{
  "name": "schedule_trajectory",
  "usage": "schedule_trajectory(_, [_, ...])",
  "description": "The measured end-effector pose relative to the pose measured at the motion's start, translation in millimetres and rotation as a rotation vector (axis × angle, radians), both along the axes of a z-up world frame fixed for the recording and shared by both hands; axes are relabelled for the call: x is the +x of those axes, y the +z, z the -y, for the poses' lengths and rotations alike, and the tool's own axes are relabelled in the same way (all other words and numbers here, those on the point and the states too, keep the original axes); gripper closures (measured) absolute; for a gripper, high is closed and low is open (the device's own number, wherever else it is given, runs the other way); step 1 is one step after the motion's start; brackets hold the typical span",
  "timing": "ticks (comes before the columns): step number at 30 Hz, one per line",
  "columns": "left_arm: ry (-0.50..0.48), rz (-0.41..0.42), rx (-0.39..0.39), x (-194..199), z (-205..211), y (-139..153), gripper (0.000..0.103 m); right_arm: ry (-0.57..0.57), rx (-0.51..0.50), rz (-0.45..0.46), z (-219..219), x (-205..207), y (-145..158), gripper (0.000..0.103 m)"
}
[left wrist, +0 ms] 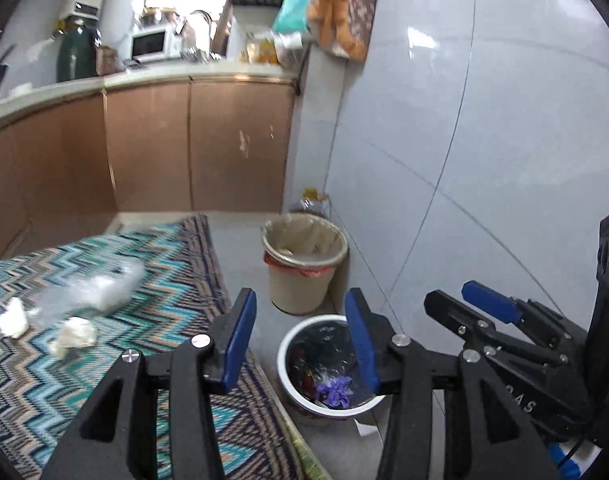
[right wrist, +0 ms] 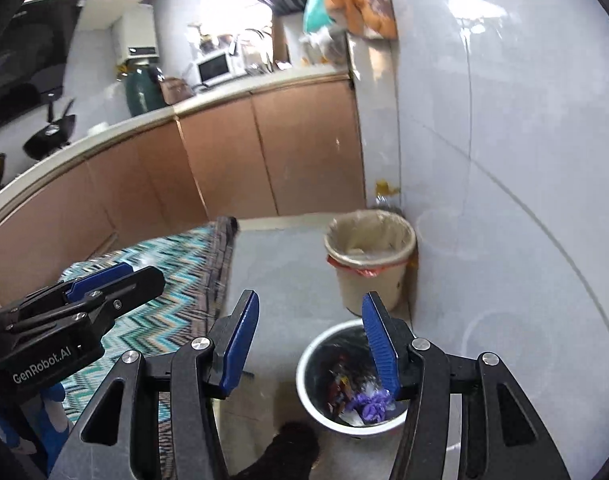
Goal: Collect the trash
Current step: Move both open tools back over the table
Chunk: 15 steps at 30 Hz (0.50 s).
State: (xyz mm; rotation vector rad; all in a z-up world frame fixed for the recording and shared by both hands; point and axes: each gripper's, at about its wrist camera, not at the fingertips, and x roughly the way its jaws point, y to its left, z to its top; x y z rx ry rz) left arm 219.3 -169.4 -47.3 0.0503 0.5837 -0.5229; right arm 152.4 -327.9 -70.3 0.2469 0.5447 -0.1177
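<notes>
Crumpled white tissues [left wrist: 74, 334] and a clear plastic bag [left wrist: 92, 290] lie on a zigzag rug [left wrist: 152, 320] at the left. A white trash bin [left wrist: 324, 364] with a black liner holds wrappers and purple trash, just right of the rug; it also shows in the right wrist view [right wrist: 344, 380]. My left gripper [left wrist: 300, 344] is open and empty above the bin's left rim. My right gripper [right wrist: 312, 344] is open and empty above the same bin. Each gripper shows in the other's view, the right one [left wrist: 476, 300] and the left one [right wrist: 120, 276].
A beige bin [left wrist: 302, 264] with a liner stands in the corner against the tiled wall [left wrist: 484, 140]. Brown kitchen cabinets [left wrist: 184, 148] run behind the rug, with a microwave [left wrist: 148, 44] on the counter. A dark furry shape [right wrist: 288, 456] lies on the floor near the white bin.
</notes>
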Motion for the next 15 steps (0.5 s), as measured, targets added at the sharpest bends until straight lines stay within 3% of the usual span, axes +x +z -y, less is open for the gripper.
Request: schedule_trajectory(15, [0.142, 0.139, -0.055, -76.1, -86.9, 47.5, 0.058, 0.11, -0.075, 0.115, -72.4, -56.5, 58.9, 0.049])
